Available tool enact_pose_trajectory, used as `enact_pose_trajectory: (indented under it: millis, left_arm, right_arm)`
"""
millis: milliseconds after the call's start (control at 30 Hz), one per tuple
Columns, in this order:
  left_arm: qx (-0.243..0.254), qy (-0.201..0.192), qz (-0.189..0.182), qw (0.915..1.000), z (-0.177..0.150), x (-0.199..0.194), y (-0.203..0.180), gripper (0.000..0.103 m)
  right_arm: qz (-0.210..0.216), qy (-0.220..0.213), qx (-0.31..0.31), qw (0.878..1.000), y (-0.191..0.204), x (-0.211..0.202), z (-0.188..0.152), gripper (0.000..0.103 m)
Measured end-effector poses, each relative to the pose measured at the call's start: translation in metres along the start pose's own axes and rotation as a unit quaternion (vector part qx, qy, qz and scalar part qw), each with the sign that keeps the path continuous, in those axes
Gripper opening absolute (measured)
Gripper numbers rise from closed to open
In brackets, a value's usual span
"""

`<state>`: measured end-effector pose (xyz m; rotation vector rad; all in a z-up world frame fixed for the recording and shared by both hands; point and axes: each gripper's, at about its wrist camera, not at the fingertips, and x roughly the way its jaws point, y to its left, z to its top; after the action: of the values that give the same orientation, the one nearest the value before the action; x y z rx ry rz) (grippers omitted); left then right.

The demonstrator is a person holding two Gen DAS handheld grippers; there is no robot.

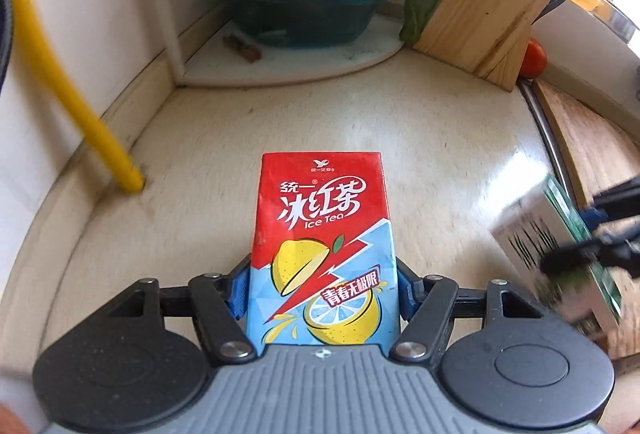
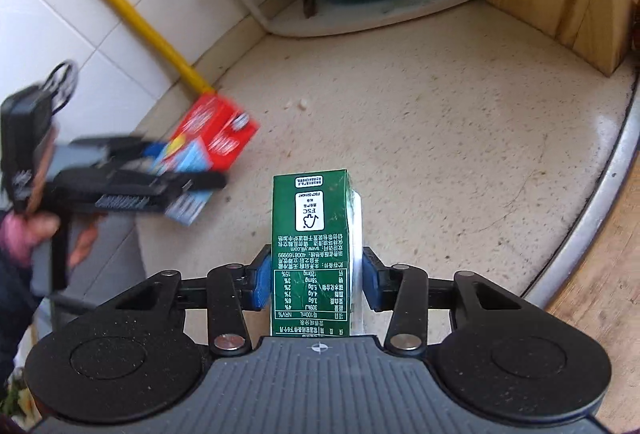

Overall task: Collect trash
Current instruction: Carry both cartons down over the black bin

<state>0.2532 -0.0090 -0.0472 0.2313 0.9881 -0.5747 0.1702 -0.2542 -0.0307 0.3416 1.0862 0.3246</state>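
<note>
Left gripper (image 1: 322, 288): blue fingers (image 1: 238, 288) clamped on the ice tea carton (image 1: 320, 234), which sticks out ahead of them over the counter (image 1: 420, 138). Right gripper (image 2: 316, 284): fingers (image 2: 262, 284) pinch the green carton (image 2: 312, 242), nutrition panel up. Right view alone shows a hand (image 2: 38, 234) on the left gripper's handle; left view alone shows the knives in the knife block (image 1: 488, 6) and a tomato (image 1: 534, 58) beside it.

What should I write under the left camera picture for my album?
The left gripper holds a red ice tea carton above a kitchen counter, near a wooden knife block.
</note>
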Motion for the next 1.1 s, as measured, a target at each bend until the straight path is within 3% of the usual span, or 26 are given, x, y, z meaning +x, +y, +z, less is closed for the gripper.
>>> enact_pose_trajectory:
  millis: [133,200,300,467,567,633,700,1100]
  left_arm:
    - [-0.014,0.006,0.019,0.9997,-0.024,-0.012,-0.007,0.064]
    - [-0.021,0.009,0.024,0.9995,-0.033,-0.014,-0.009,0.064]
    - [-0.023,0.022,0.049,0.9983,-0.043,-0.012,-0.014,0.064]
    - [-0.035,0.022,0.07,0.9967,-0.051,-0.007,-0.022,0.068]
    - [-0.043,0.01,0.081,0.9957,-0.053,-0.004,-0.025,0.069]
    - [-0.057,0.001,0.088,0.9945,-0.054,-0.005,-0.026,0.066]
    - [-0.071,-0.008,0.091,0.9933,-0.057,-0.007,-0.027,0.064]
    - [-0.12,-0.045,0.084,0.9882,-0.07,-0.035,-0.05,0.063]
  right_arm:
    - [-0.011,0.011,-0.018,1.0,0.004,0.011,-0.003,0.058]
    - [-0.015,0.014,-0.023,1.0,0.007,0.012,-0.005,0.077]
    - [-0.029,0.016,-0.044,0.999,0.011,0.012,-0.007,0.087]
    - [-0.032,0.025,-0.067,0.997,0.012,0.01,-0.01,0.086]
    - [-0.036,0.027,-0.071,0.996,0.01,0.014,-0.012,0.074]
    - [-0.031,0.023,-0.075,0.996,0.009,0.013,-0.015,0.071]
    - [-0.02,0.022,-0.074,0.997,0.008,0.011,-0.016,0.055]
    - [0.029,0.012,-0.083,0.996,0.014,0.001,-0.018,0.052]
